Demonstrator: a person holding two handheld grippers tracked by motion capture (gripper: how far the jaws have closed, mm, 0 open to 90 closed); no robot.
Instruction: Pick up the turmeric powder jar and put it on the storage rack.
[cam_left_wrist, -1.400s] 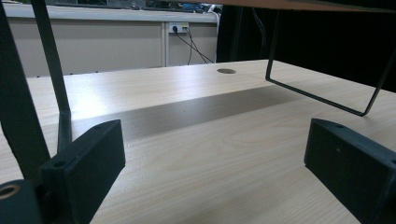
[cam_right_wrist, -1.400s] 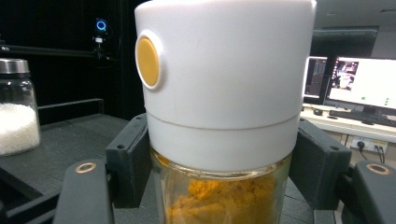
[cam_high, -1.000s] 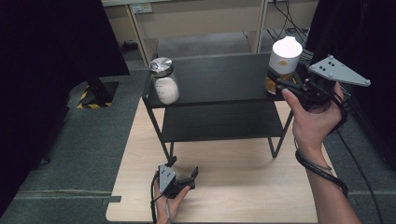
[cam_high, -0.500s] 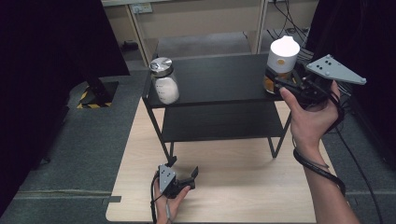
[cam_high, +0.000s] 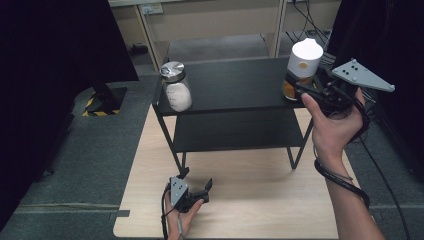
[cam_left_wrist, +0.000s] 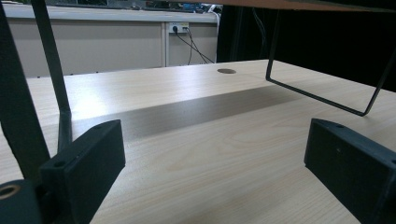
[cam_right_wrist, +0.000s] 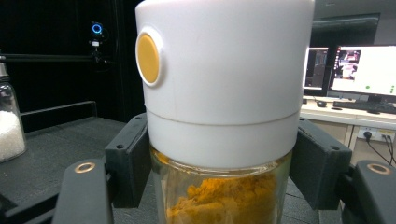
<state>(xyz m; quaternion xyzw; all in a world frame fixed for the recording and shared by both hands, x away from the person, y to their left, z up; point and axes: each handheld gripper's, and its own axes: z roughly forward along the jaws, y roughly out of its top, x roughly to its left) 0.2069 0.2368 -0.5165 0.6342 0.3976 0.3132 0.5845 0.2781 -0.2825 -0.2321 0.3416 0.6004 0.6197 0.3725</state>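
Yellow powder fills the jar (cam_right_wrist: 224, 196) with the big white lid (cam_high: 305, 57), which stands on the right end of the black shelf's (cam_high: 235, 85) top. The right gripper (cam_high: 300, 89) has its jaws clamped on the glass just under the lid, one on each side, so I think it should squeeze evenly and lift straight up to keep the jar from tipping. The left gripper (cam_high: 202, 189) rests low on the bench (cam_high: 260, 200) with its jaws apart and nothing between them.

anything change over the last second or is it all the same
Nothing visibly changed. The right gripper stays closed on the white-capped jar on the black shelf; the left gripper stays open, low over the wooden table.
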